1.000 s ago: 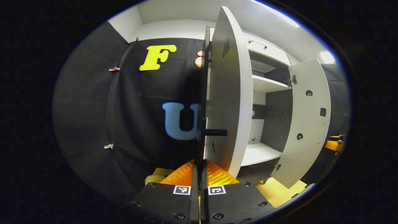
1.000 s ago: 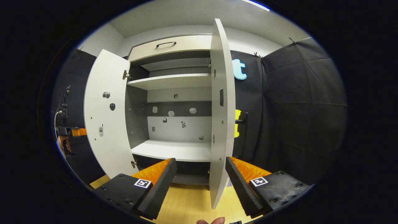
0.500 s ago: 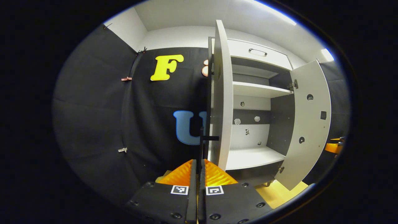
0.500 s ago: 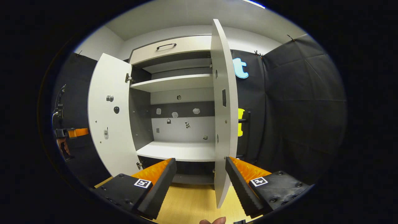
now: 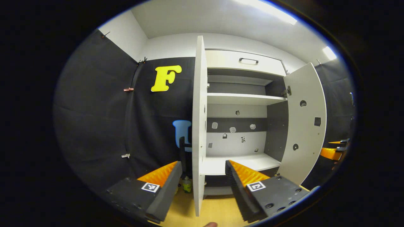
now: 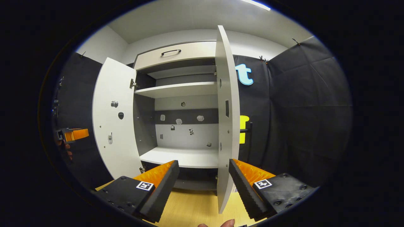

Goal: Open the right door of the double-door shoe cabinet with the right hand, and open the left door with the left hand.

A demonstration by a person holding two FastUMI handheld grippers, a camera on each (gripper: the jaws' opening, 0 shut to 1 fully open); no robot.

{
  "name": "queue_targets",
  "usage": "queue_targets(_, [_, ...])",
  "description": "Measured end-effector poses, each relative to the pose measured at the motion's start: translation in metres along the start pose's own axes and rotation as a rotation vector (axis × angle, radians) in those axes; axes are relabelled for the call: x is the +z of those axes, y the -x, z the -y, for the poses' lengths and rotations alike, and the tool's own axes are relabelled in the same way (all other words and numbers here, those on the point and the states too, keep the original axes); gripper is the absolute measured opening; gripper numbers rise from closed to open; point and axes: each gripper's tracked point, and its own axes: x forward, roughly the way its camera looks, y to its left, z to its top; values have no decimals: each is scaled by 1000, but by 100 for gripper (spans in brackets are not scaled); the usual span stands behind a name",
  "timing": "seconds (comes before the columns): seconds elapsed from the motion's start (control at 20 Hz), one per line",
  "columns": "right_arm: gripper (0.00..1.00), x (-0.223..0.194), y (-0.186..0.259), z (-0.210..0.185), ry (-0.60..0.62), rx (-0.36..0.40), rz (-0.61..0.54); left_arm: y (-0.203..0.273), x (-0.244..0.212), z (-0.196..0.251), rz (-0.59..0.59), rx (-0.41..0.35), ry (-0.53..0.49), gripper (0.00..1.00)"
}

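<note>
While both doors stand wide, the risk left is mostly collision, not grasping.

Left gripper view: left claw (image 5: 202, 186) is spread wide and holds nothing. The left door (image 5: 199, 126) sits edge-on at 12 o'clock, its free edge running down between the two fingers without touching either, as far as I can tell. The door's handle (image 5: 182, 151) shows as a dark bar at 11 o'clock behind the door edge. Judgement: any sideways drift or forward push could knock a finger into that edge and swing the door back toward closed, or overdrive the hinge. Back straight out. The right door (image 5: 304, 123) hangs open at 3 o'clock, the other claw just past it at the rim. A small bottle (image 5: 187, 184) stands on the floor (image 5: 214, 209) near the door's foot; it could get kicked over. No legible writing; small stickers on the cabinet (image 5: 236, 126) back panel are too small to read.

Right gripper view: right claw (image 6: 203, 186) is also spread wide, empty. Right door edge-on at 12 o'clock, lower edge between the fingers, apart from both. Same hazard: a nudge would rebound the door. Left door open at 9 o'clock, with the left claw beyond it. Drawer (image 6: 176, 55) at the top is shut. Square printed markers on the claw bodies carry patterns, not text. No brand visible.
</note>
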Motion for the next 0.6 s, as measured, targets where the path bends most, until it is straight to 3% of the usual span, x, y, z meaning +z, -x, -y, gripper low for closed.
queue_targets(0.1, [99,5,1,1,3,-7,9,4,5,9,19,6,-12,98])
queue_targets(0.35, [99,7,4,0,16,-13,16,13,-2,36,17,-13,-46,98])
queue_targets(0.6, [99,11,8,-2,24,-9,28,18,-12,64,12,-38,8,98])
